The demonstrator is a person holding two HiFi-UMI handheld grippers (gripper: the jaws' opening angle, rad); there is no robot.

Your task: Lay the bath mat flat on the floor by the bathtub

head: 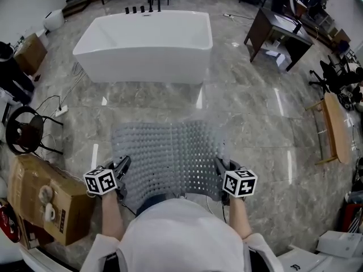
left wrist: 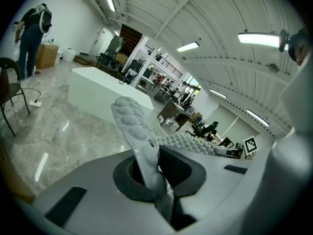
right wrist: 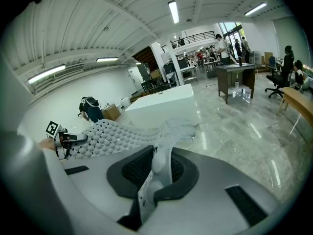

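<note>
Floor (head: 255, 118): grey marble, bare in front of the bathtub (head: 144, 38), which stands at 12 o'clock in the head view, long side toward the person. Bath mat (head: 167, 152): grey, studded and perforated, stretched crosswise at 6 o'clock between the 2 tools. It lies between person and tub, well apart from the tub wall, and its surface is wavy, not flat. Judged step: carry and position, with the mat not yet laid. Whether its far edge touches the floor cannot be told. Left tool (head: 121, 168): jaws closed tight on the mat's near left edge. Right tool (head: 220, 166): likewise clamped on the near right edge. Next move, as a judgement: bring the mat on toward 12 o'clock until it sits beside the tub. Then lower both tools together, keeping them apart so the mat stays taut, let the far edge land first, and release only once the near edge is down. Risk: the far right corner may fold under. View notes: only the head view gives the full span of the mat and its gap to the tub. The left gripper view alone shows the pinched edge rising from the jaws toward 11 o'clock, oval bumps facing the camera. The right gripper view alone shows the far corner rumpled and curled at 12 o'clock, with the other tool's marker cube at 9 o'clock.
</note>
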